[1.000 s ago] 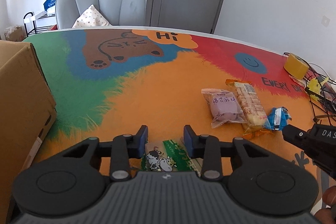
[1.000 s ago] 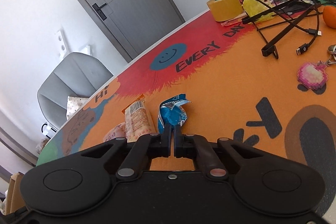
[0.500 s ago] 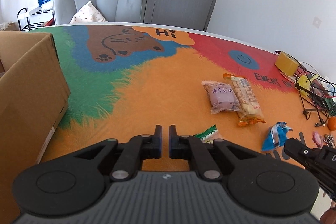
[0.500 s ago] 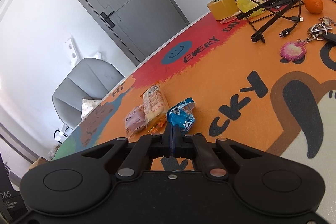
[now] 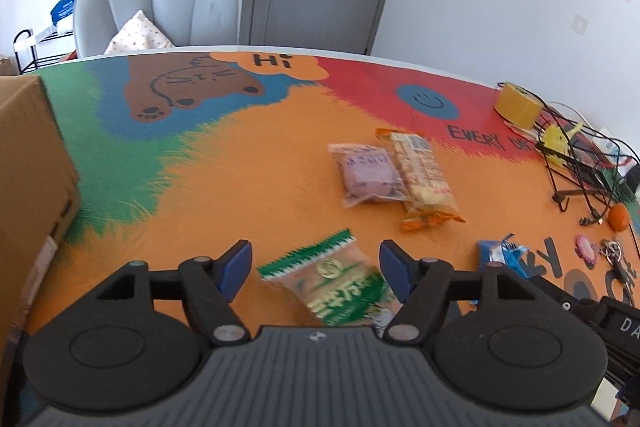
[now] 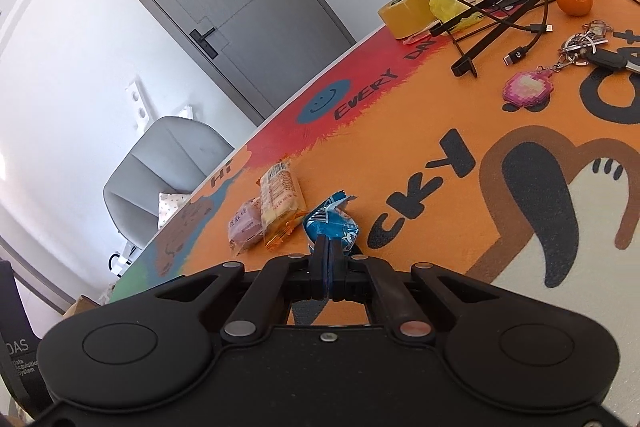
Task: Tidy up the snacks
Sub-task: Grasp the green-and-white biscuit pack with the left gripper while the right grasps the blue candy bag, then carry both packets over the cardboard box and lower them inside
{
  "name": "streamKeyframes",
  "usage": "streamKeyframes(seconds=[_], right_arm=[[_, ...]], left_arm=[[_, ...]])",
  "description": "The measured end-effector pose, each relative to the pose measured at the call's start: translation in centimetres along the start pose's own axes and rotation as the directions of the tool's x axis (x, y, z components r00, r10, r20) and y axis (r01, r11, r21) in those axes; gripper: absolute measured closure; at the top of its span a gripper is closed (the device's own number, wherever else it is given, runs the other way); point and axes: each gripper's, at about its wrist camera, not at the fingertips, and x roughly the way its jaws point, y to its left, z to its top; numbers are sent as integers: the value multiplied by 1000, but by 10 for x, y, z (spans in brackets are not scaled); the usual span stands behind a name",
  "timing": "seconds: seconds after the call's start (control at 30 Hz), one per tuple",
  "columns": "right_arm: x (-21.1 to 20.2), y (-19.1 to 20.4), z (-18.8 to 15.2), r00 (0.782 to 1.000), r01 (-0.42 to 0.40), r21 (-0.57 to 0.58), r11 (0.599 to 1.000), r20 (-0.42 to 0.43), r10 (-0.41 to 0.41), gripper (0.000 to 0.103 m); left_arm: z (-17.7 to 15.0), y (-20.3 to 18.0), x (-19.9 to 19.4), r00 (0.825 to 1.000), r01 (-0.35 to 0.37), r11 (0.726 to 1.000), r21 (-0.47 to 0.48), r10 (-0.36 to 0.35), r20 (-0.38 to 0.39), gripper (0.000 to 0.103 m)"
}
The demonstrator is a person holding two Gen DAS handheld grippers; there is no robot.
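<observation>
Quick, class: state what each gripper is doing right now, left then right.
Left gripper: open, holding nothing; the green snack packet lies between its fingers.
Right gripper: shut on the blue snack packet.

The colourful table mat [image 5: 248, 163] says "Hi" at its 12 o'clock edge in the left wrist view, "EVERY DAY" under the blue smiley around 2 o'clock, "CKY" in the right wrist view, and a black device [image 6: 18, 355] at 8 o'clock reads "DAS Data Acquisition System".
</observation>
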Motion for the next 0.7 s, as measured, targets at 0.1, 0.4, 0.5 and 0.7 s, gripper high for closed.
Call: streamKeyframes(seconds=[0.1, 0.4, 0.5, 0.7], right_arm=[[1, -4, -1, 1000, 15, 2, 1000, -9, -15, 102], [12, 3, 3, 998, 56, -46, 997, -8, -57, 52], [20, 11, 5, 997, 73, -77, 994, 0, -73, 46], [33, 27, 4, 995, 103, -124, 987, 1, -103, 46]], left_arm=[[-6, -11, 4, 1000, -23, 999, 36, 23, -3, 32], [-9, -9, 2, 998, -62, 995, 74, 61, 16, 43], [-7, -3, -1, 997, -70, 996, 60, 69, 14, 53], [-4, 11, -9, 997, -74, 997, 30, 73, 30, 54]])
